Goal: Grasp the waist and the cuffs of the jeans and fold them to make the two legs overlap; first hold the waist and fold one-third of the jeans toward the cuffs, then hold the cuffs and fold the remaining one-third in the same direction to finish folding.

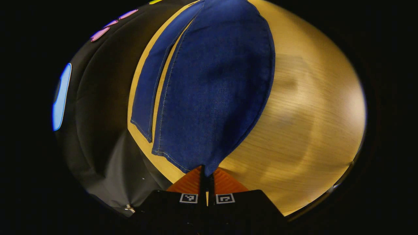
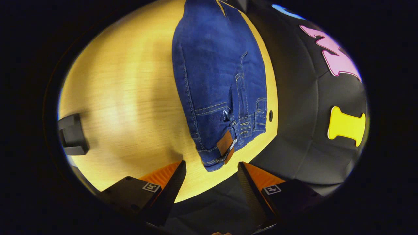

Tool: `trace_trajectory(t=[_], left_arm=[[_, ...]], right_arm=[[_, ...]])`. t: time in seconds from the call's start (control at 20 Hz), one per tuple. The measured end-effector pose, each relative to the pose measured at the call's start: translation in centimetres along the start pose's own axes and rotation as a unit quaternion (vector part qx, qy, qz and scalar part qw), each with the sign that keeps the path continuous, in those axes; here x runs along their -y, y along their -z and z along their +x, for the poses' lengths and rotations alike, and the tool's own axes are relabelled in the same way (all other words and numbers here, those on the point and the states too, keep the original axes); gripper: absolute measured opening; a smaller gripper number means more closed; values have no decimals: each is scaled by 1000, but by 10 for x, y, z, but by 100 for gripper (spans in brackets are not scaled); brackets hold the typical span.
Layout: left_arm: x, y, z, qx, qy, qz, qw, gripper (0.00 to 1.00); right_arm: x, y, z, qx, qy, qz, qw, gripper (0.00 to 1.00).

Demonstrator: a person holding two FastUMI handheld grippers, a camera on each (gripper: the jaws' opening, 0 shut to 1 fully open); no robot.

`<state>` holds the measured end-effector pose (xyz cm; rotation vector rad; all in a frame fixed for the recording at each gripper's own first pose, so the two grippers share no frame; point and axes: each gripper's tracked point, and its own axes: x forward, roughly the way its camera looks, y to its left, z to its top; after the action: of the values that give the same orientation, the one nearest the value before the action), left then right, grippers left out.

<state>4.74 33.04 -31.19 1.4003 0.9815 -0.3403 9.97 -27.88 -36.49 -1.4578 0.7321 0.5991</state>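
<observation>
Jeans (image 1: 212,88) lie stretched along the wooden table (image 1: 310,130), close to its edge by the black cloth wall (image 1: 98,114), with one leg lying mostly over the other. At the cuff end the left gripper (image 1: 206,174) has its fingers pressed together on the corner of the upper leg's hem. At the waist end (image 2: 228,140), where a brown patch (image 2: 226,143) shows, the right gripper (image 2: 211,169) hangs just short of the denim, fingers spread wide and touching nothing.
</observation>
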Motion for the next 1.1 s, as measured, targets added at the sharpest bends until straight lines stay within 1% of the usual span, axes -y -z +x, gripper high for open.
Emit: trace_trajectory(t=[0.05, 0.1, 0.15, 0.2, 0.35, 0.4, 0.45, 0.5, 0.6, 0.65, 0.7, 0.75, 0.8, 0.85, 0.95, 1.0, 1.05, 1.1], left_arm=[[0, -1, 0, 0, 1, -1, 1000, 6], [0, 0, 0, -1, -1, -3, 1000, 6], [0, -1, 0, -1, -4, -6, 1000, 6], [-1, 0, 0, -2, -8, -12, 1000, 6], [-2, -1, 1, -5, -19, -26, 999, 6], [-3, -1, 1, -6, -21, -26, 999, 6], [-2, -1, 2, -7, -22, -26, 999, 6], [-3, -1, 2, -8, -21, -27, 999, 6], [-3, 0, 1, -12, -20, -30, 999, 6], [-3, 0, 1, -14, -20, -35, 999, 6], [-3, 0, 1, -16, -21, -39, 999, 6], [-3, -1, 2, -18, -24, -45, 999, 6], [-3, 0, 2, -20, -25, -52, 998, 6], [-2, -1, 1, -21, -26, -59, 998, 6], [0, -2, 0, -26, -20, -66, 997, 6], [2, -3, -1, -30, -11, -63, 998, 6], [2, -3, -1, -36, 0, -65, 997, 6], [4, -3, -1, -40, 11, -84, 996, 6]], right_arm=[[0, -2, 6, 2, -2, -8, 1000, 98], [2, -3, 14, 3, 3, -22, 1000, 98], [9, -8, 17, 12, 14, -33, 999, 97], [11, -11, 24, 16, 23, -37, 999, 92], [21, -17, 40, 14, 41, -37, 998, 91], [22, -19, 45, 9, 43, -34, 998, 86], [22, -22, 49, 7, 36, -27, 999, 80], [17, -21, 57, 0, 19, -16, 1000, 57], [18, -25, 61, -2, 23, -18, 1000, 31], [18, -23, 58, 0, 24, -19, 1000, 28], [19, -23, 59, 5, 23, -17, 1000, 21], [16, -25, 57, 13, 9, -7, 1000, 19], [15, -24, 58, 16, -7, 6, 1000, 24], [15, -23, 61, 16, -22, 23, 999, 11], [14, -25, 55, 19, -47, 36, 998, 9], [14, -24, 57, 20, -56, 31, 998, 6], [16, -24, 53, 23, -62, 27, 997, 6], [19, -25, 51, 25, -66, 27, 997, 6]])
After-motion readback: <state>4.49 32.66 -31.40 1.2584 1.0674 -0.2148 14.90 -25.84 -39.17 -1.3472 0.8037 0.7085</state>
